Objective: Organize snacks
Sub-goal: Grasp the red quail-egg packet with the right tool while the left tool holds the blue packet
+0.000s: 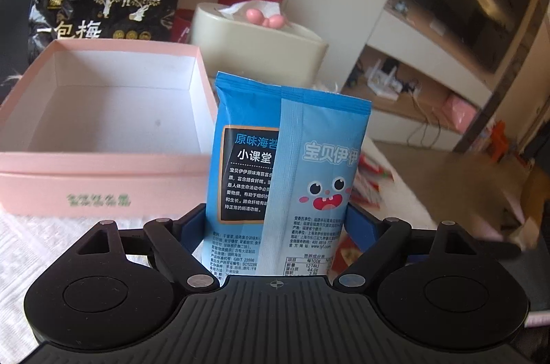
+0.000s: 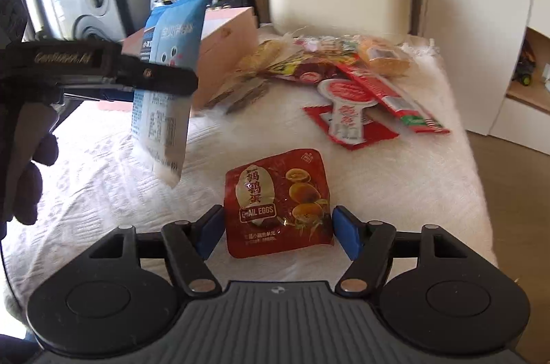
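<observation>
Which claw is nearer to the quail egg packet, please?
Right. The right claw brackets the quail egg packet, fingers open either side; the left claw is raised off to the left, holding a blue packet.

Red pouch, lower centre: "QUAIL EGGS". Blue packet, centre: "www.lyf.com", "400 8819 777". Black bag, upper left: "一包梅".

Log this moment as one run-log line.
left hand-held gripper: shut on blue seaweed packet, lifted beside pink box | right hand-held gripper: open, straddling quail egg pouch | box: no snacks visible
</observation>
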